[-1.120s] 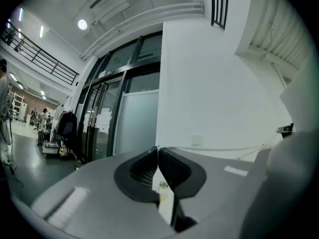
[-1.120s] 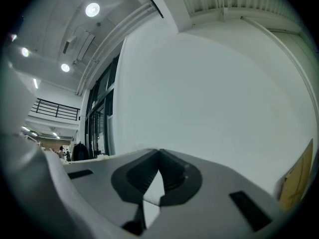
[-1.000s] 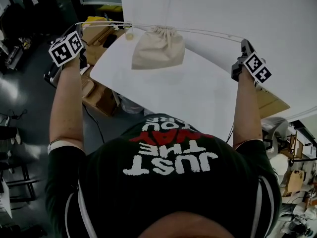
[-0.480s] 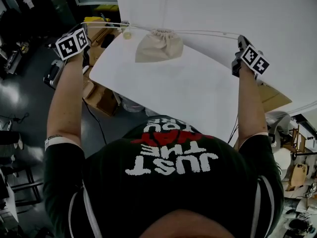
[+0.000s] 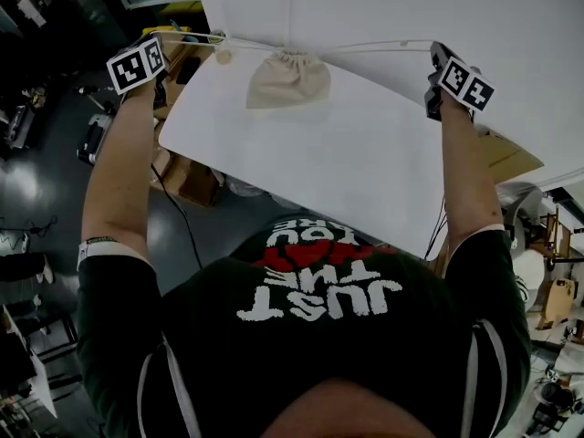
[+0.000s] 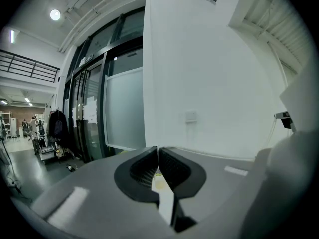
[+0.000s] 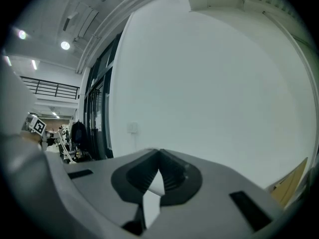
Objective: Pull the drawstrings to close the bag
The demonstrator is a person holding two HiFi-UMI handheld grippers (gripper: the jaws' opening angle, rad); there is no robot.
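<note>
both your left tongs and right tongs clamp the cords; bag looks cinched, little left to pull.

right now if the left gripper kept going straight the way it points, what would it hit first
Nothing close: the left gripper, shut on the drawstring, points about level at the white wall. The way looks free up to it, though depth is unclear.

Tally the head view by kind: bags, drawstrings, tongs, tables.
Cloth bag: 1
Drawstrings: 2, one running to each side
Tongs: 2, left tongs, right tongs
White table: 1
Total: 6
</note>
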